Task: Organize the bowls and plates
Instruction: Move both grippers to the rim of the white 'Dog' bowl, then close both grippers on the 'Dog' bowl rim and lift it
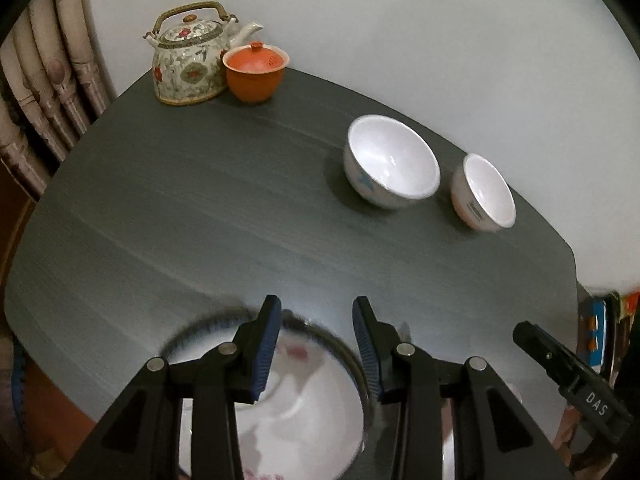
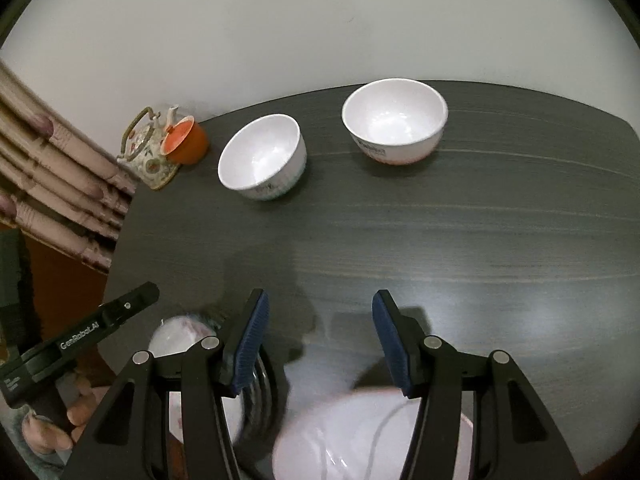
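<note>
Two white bowls stand on the dark table: a larger bowl [image 1: 392,162] [image 2: 262,158] with a blue mark and a smaller bowl [image 1: 486,192] [image 2: 396,120] with a reddish base. My left gripper [image 1: 316,304] is open, hovering over a blurred white plate with a dark rim [image 1: 304,420] [image 2: 176,336] at the near edge. My right gripper [image 2: 320,296] is open above a second white plate [image 2: 360,440] with a pinkish rim. Neither gripper has anything between its fingers. The gripper frames hide much of both plates.
A flowered teapot [image 1: 188,56] [image 2: 146,148] and a lidded orange cup [image 1: 256,72] [image 2: 186,140] sit at the table's [image 1: 200,200] far left corner against the white wall. A curtain [image 1: 44,92] hangs left. A hand [image 2: 60,420] holds the left gripper's body.
</note>
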A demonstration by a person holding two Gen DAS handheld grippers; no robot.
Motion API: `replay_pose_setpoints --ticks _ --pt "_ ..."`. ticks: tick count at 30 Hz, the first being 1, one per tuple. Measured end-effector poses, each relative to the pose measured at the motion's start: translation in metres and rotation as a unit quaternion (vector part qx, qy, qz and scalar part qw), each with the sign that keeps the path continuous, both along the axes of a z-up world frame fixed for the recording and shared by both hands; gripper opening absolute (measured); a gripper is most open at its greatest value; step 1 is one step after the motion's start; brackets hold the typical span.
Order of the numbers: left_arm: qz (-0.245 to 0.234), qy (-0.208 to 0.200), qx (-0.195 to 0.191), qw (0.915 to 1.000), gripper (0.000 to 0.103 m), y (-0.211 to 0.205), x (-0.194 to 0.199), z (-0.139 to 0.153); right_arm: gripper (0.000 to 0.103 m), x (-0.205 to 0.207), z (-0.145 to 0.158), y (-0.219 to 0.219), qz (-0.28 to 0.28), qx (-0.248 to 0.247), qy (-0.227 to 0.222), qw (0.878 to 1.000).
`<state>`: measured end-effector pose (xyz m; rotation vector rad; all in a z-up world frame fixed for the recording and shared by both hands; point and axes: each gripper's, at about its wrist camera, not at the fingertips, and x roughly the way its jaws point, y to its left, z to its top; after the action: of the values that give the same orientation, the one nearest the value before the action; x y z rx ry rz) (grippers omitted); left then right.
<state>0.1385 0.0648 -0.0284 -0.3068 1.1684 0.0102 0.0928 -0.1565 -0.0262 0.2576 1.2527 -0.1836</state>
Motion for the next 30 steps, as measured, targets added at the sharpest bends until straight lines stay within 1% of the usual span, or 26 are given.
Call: replay_pose_setpoints --ticks 3,7,8,12,13,17,23,28,29,30 --pt "0.002 -0.003 -0.007 1.0 0.038 0.009 0.029 -0.003 0.052 0.024 -0.01 -0.001 -0.011 0.004 0.006 1.0" --pt "0.004 -0.006 -0.028 0.9996 0.038 0.016 0.065 -0.005 0.052 0.058 -0.02 -0.002 -0.016 0.002 0.006 1.0" --pt "0.005 -0.008 -0.04 0.9992 0.038 0.017 0.077 -0.006 0.052 0.066 -0.023 -0.002 -0.018 0.006 0.005 1.0" --pt "0.005 -0.002 -0.061 0.9981 0.038 0.016 0.107 -0.014 0.049 0.098 -0.036 -0.009 -0.034 0.015 0.006 0.999" --pt "0.005 0.0 -0.068 0.9977 0.038 0.016 0.117 -0.017 0.047 0.105 -0.04 -0.01 -0.038 0.016 0.006 0.999" --pt "0.012 0.011 -0.101 0.9947 0.038 0.017 0.141 -0.03 0.043 0.128 -0.058 -0.017 -0.054 0.026 0.018 0.998" --pt "0.013 0.032 -0.117 0.9925 0.038 0.012 0.167 -0.052 0.04 0.147 -0.083 -0.024 -0.064 0.018 0.037 0.997" --pt "0.013 0.038 -0.117 0.9923 0.035 0.012 0.176 -0.065 0.027 0.159 -0.098 -0.023 -0.061 0.027 0.044 0.997" --pt "0.012 0.039 -0.116 0.9924 0.033 0.012 0.178 -0.068 0.025 0.161 -0.101 -0.023 -0.059 0.032 0.044 0.997" --pt "0.012 0.039 -0.117 0.9923 0.026 0.012 0.179 -0.07 0.02 0.163 -0.103 -0.022 -0.059 0.037 0.042 0.997"
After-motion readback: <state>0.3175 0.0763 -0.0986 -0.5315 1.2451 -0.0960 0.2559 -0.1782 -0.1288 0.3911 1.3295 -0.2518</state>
